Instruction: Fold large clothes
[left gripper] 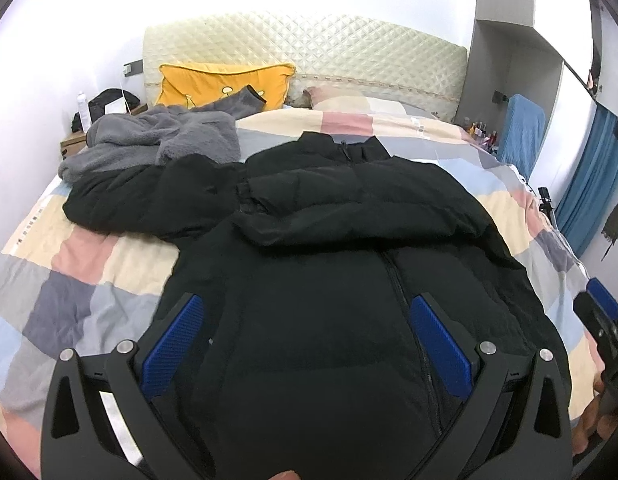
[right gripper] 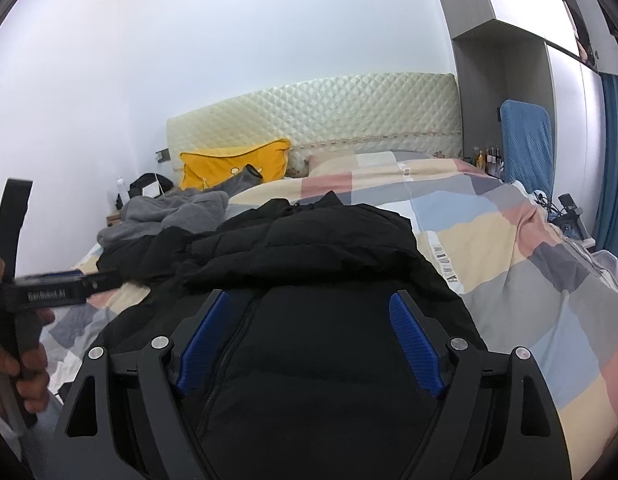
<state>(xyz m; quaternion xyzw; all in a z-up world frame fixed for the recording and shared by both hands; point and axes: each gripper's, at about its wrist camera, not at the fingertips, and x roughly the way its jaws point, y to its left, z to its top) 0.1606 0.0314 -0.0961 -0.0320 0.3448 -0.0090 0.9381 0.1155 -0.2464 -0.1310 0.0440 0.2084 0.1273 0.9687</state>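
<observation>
Black puffer jacket [left gripper: 349, 280] lies front-up on the bed [left gripper: 89, 264], zipper [left gripper: 405, 300] closed down the middle and the collar towards the headboard [left gripper: 309, 48]. One sleeve is flung out sideways towards the grey fleece [left gripper: 157, 136]; the other looks already folded across the chest, forming a thick roll just below the collar.

Handling, as a judgement: padded and soft, light for its bulk, with a smooth shell that is likely slippery. It will spring back after a fold and trap air, so thin pinches will probably slide off. Best holds are the hem corners nearest the camera, or the cuff of the outflung sleeve, taking a full bite of padding. The zipper line gives a stiff centre axis to fold about.

Left gripper [left gripper: 305, 332]: blue fingers [left gripper: 173, 344] wide apart, above the jacket's lower front, nothing clamped. Right gripper [right gripper: 313, 332]: fingers [right gripper: 417, 344] likewise spread, over the hem side of the jacket, not gripping.

Writing: "GenRobot.AI" reads on the side of the left gripper in the right wrist view. The right gripper's body shows "DAS", then cut off. The bed cover carries small printed lettering beside the jacket, too distorted to read. No brand visible on the jacket.
</observation>
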